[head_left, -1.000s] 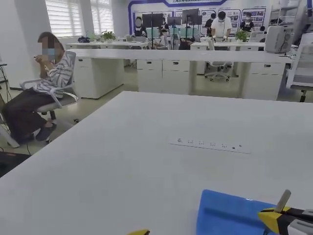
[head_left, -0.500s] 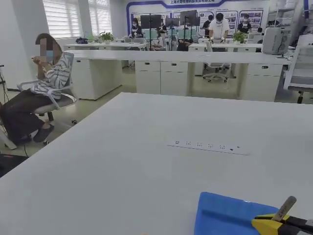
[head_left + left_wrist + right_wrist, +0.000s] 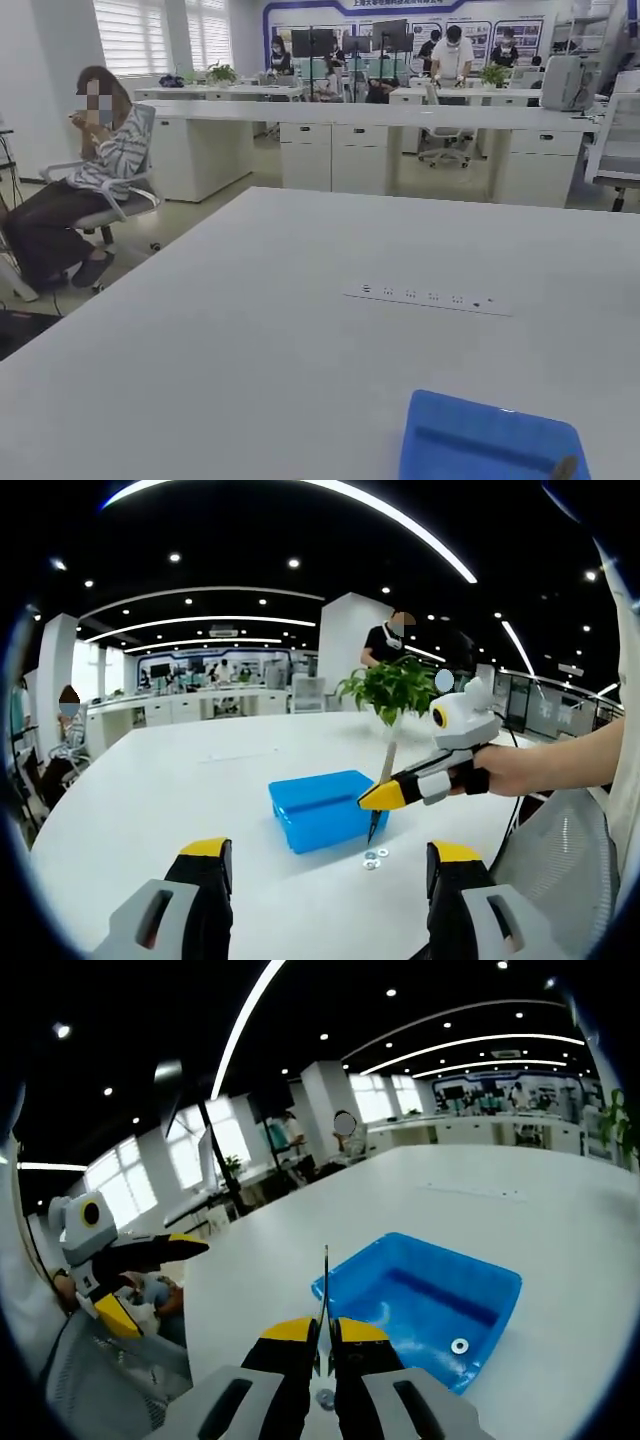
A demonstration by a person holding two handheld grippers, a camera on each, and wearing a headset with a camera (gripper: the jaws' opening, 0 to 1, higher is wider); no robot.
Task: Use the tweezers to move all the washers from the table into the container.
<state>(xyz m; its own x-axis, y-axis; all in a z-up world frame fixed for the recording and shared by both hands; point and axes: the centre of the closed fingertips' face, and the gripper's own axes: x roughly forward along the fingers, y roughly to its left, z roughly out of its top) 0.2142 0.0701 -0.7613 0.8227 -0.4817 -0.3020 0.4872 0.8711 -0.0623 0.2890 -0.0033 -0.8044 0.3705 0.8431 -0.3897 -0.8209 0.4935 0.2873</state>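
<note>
The blue container [image 3: 490, 440] sits on the white table [image 3: 250, 360] at the near edge of the head view, with the top end of the tweezers [image 3: 565, 467] just showing beside it. In the right gripper view my right gripper [image 3: 322, 1332] is shut on the tweezers [image 3: 325, 1290], which point at the container [image 3: 425, 1300]; one washer [image 3: 459, 1345] lies inside it and another washer [image 3: 325, 1397] lies on the table below the jaws. In the left gripper view my left gripper [image 3: 330, 852] stands open, and the tweezers' tip [image 3: 373, 830] hangs just above two washers [image 3: 376, 857] beside the container [image 3: 320, 805].
A flush power strip [image 3: 430, 297] lies in the table beyond the container. A potted plant [image 3: 390, 690] stands behind the container in the left gripper view. A person sits on a chair [image 3: 90, 190] to the far left, and desks with people fill the background.
The right gripper with the tweezers has dropped toward the bottom edge of the head view, leaving just the tweezers' top end showing. The container has not moved.
</note>
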